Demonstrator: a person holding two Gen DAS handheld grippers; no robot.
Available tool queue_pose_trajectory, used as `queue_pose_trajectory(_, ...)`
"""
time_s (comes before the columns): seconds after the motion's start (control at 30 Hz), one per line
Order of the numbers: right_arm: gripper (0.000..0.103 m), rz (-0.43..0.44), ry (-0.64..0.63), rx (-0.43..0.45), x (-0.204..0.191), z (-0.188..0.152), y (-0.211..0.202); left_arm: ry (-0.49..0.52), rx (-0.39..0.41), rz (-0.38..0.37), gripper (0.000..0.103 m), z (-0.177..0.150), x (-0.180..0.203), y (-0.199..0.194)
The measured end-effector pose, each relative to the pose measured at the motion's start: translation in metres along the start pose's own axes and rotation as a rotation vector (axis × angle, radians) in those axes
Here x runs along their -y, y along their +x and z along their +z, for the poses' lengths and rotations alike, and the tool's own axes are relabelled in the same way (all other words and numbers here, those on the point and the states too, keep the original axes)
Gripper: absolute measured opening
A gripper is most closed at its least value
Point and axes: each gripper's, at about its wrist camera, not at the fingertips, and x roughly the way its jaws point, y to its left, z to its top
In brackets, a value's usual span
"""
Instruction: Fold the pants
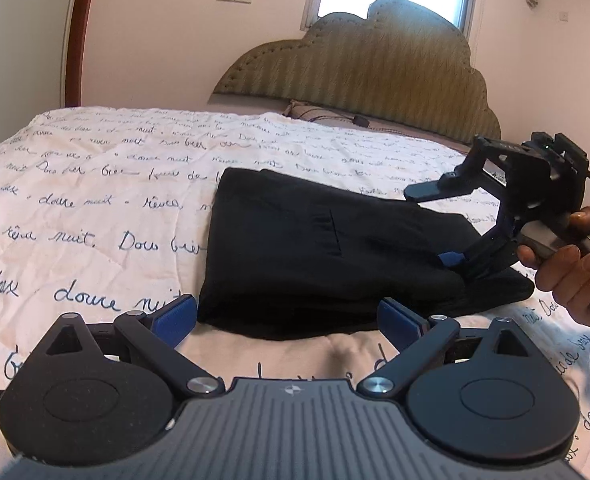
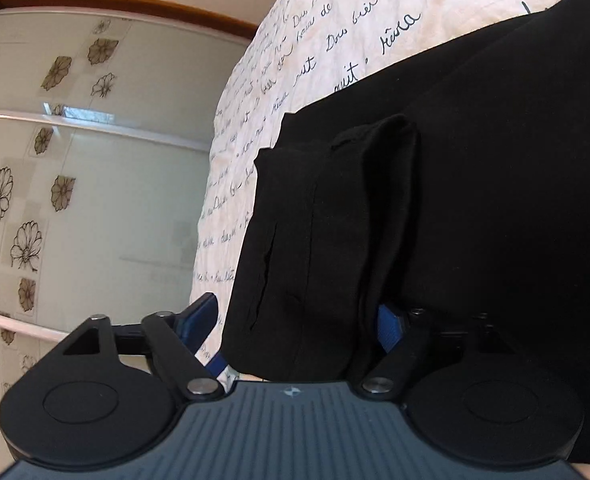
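Black pants (image 1: 315,256) lie folded into a compact stack on the bed. My left gripper (image 1: 287,316) is open, just short of the stack's near edge, with nothing between its blue pads. My right gripper (image 1: 443,228), held in a hand, is at the stack's right end with its jaws spread wide, one above the cloth and one at its edge. In the right wrist view a thick fold of the pants (image 2: 315,248) sits between the open fingers of the right gripper (image 2: 295,320), which are not closed on it.
The bed carries a white quilt (image 1: 95,208) printed with blue handwriting. A padded headboard (image 1: 375,72) and a pillow (image 1: 315,114) stand at the far end. A glass wardrobe door with flower prints (image 2: 75,180) stands beside the bed.
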Motion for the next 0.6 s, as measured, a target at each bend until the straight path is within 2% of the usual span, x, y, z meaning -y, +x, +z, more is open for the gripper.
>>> queue_pose_trajectory(0.17, 0.080, -0.024, 0.021, 0.190, -0.004, -0.015, 0.000, 0.013, -0.003, -0.004, 0.099, 0.000, 0.001, -0.002)
queue_pose_trajectory(0.23, 0.078, -0.042, -0.033, 0.172, -0.009, -0.016, 0.004, 0.013, -0.010, 0.000, 0.099, -0.001, 0.001, -0.002)
queue_pose_trajectory(0.3, 0.043, -0.093, -0.056, 0.154, -0.009, -0.018, 0.006, 0.008, -0.016, 0.006, 0.099, -0.001, 0.000, -0.002)
queue_pose_trajectory(0.33, 0.020, -0.087, -0.037, 0.131, -0.004, -0.018, 0.007, 0.006, -0.017, 0.006, 0.099, 0.000, 0.000, -0.001)
queue_pose_trajectory(0.47, 0.017, -0.105, -0.118, 0.135, -0.013, -0.020, 0.004, 0.018, -0.007, 0.014, 0.099, 0.003, 0.004, 0.000)
queue_pose_trajectory(0.6, 0.016, -0.094, -0.201, 0.138, -0.031, -0.006, -0.010, 0.030, -0.002, 0.014, 0.099, 0.003, 0.008, -0.001)
